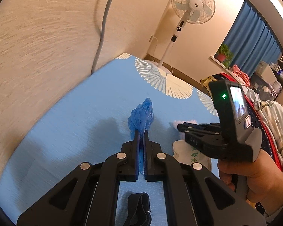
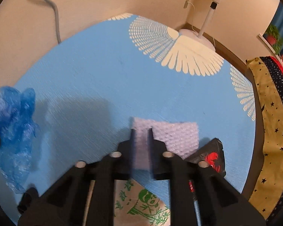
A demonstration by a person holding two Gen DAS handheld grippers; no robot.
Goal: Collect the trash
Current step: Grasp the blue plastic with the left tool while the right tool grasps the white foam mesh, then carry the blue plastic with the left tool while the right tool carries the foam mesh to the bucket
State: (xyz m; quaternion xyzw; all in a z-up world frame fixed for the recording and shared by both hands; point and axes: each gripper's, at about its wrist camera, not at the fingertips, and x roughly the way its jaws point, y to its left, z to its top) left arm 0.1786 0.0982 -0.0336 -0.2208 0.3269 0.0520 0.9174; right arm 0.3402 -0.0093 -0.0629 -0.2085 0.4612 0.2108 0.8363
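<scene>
Here blue mat (image 2: 107, 79) by beige wall (image 1: 37, 43); left tongs (image 1: 141, 134) clamp blue bag (image 1: 141, 113), right tongs (image 2: 142, 131) pinch bubble wrap (image 2: 175, 137)

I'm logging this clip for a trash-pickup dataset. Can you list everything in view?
blue bag: 1, crumpled blue plastic, in the left gripper's jaws over the mat
bubble wrap: 1, lilac, on the mat between the right gripper's jaws
black wrapper: 1, black with red, right of the bubble wrap
panda packet: 1, silver with green print, under the right gripper
mat: 1, blue with white fans
fan: 1, white, in the corner
left gripper: black
right gripper: black
</scene>
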